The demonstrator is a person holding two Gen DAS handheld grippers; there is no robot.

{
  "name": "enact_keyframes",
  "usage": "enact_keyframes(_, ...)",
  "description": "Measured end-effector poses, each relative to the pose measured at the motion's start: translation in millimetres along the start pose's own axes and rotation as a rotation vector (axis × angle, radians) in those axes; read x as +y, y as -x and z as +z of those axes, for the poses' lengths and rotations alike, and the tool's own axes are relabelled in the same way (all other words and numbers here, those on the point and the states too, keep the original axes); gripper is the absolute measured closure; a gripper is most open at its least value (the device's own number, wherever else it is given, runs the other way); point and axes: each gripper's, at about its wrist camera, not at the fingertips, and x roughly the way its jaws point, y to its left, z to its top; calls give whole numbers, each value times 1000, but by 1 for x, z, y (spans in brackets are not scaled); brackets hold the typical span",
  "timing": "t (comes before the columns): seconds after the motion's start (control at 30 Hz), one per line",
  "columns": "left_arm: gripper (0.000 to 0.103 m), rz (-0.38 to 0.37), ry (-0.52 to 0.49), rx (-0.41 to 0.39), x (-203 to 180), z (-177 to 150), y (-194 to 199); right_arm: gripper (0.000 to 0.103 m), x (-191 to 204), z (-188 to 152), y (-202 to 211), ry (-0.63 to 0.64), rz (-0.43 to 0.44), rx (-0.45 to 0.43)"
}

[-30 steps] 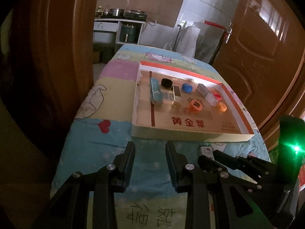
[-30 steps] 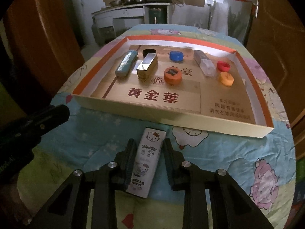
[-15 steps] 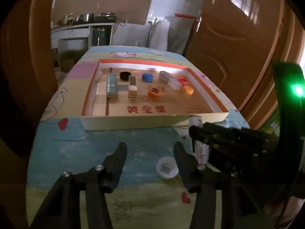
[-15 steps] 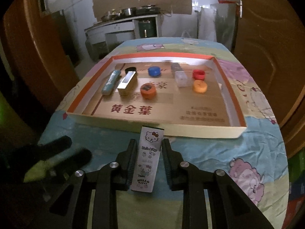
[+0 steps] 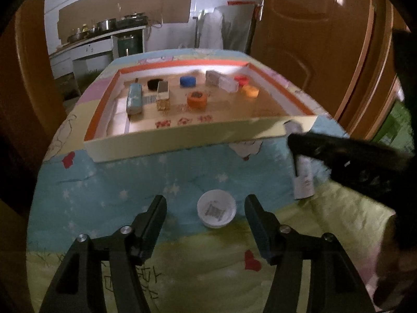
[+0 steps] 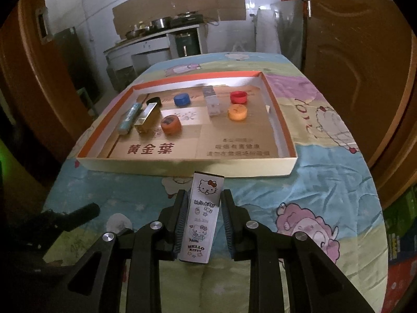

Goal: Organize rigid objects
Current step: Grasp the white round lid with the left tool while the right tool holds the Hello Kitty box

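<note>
We see the left gripper [image 5: 206,210] held low over the desk [image 5: 130,182], which is covered by a cartoon-printed cloth; its jaws have just been opening and now stand wide apart, with a small white cap [image 5: 216,209] lying on the cloth between the fingertips, nearer the right finger and touched by neither. Ahead of this gripper lies a shallow cardboard tray [image 5: 166,143] with an orange inner rim. To its right, the right gripper [image 6: 204,208] is closed on a white Hello Kitty box [image 6: 203,215], a slim carton gripped by its long sides and pointing forward toward the near wall of the tray, which it has not crossed. Inside the tray, beyond both grippers, we see a pale blue tube [image 6: 129,119] beside a gold box [image 6: 147,117], a black cap [image 6: 153,101], a blue cap [image 6: 181,98], a clear plastic block [image 6: 212,101], a red cap [image 6: 238,97] and two orange caps [image 6: 170,124], one toward the left and one under the red cap at the right.
</note>
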Motion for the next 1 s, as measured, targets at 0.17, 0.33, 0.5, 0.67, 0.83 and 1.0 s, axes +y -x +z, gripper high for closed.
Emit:
enact_keyframes(0.17, 44, 20, -8, -1, -1, -2, -3, 76, -2, -1, 1, -3, 4, -2)
enact_keyframes(0.33, 73, 40, -6, -14, 1, -3, -1, 76, -3, -2, 1, -5, 9, -3)
enact_keyframes(0.5, 73, 20, 15, -27, 3, -1, 4, 76, -3, -2, 2, -4, 10, -5)
enact_keyframes(0.67, 73, 14, 20, -54, 2, 8, 15, 76, -2, -1, 7, 0, 12, -15)
enact_keyframes(0.83, 73, 3, 36, -87, 3, 24, 26, 77, -3, 5, 14, 2, 14, -34)
enact_keyframes(1.0, 73, 5, 44, -124, 6, 44, 34, 79, -5, 15, 22, 9, 13, -59)
